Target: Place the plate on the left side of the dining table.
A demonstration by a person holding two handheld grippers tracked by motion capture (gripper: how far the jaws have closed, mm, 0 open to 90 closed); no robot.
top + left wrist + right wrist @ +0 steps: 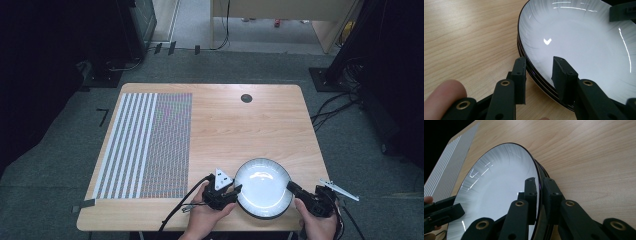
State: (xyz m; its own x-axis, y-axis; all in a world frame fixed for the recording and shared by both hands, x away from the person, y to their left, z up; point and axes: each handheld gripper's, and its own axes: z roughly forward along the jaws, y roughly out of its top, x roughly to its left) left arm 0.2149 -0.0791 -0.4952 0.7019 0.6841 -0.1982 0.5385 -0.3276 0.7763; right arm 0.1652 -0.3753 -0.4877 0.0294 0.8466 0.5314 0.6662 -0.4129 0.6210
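High view: near the worktop's (260,115) front edge, the left tool (229,194) straddles the white plate's (263,187) left rim, jaws apart; the right tool (291,187) seems clamped on its right rim. Farther left lies a striped mat (145,145).

place: probably a lab | cues: grey carpet (240,65), floor cables (330,107), striped calibration mat (145,145)
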